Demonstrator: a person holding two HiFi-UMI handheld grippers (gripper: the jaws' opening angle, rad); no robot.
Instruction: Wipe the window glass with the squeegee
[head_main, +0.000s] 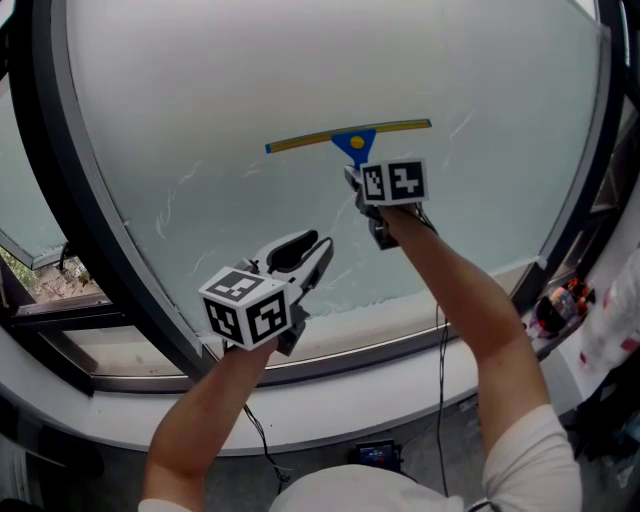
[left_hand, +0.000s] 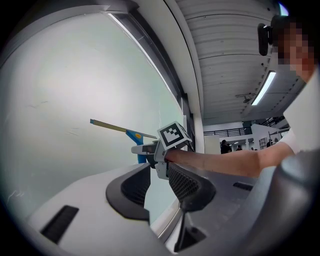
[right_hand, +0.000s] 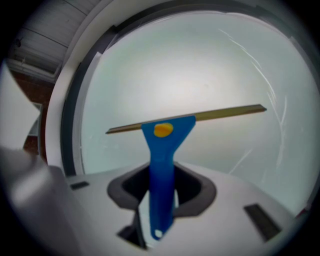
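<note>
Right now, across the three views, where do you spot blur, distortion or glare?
Head view: sharp, but the window frame bows like a barrel. Left gripper view: dark rounded corners, ceiling light glares. Right gripper view: softest; the squeegee is blurred, glass washed out bright.

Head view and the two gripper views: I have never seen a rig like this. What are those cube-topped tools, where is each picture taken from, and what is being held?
There is no robot here. A person holds a two-jaw gripper in each hand, and the patterned cubes are part of the grippers. The head view comes from a camera on the person's head, looking down at a window glass in a dark frame. The other two cameras ride on the grippers and look along their jaws. The right gripper is shut on the blue handle of a squeegee, whose long blade lies across the glass. The left gripper is open and empty, lower in the head view. Faint streaks show on the glass.
</note>
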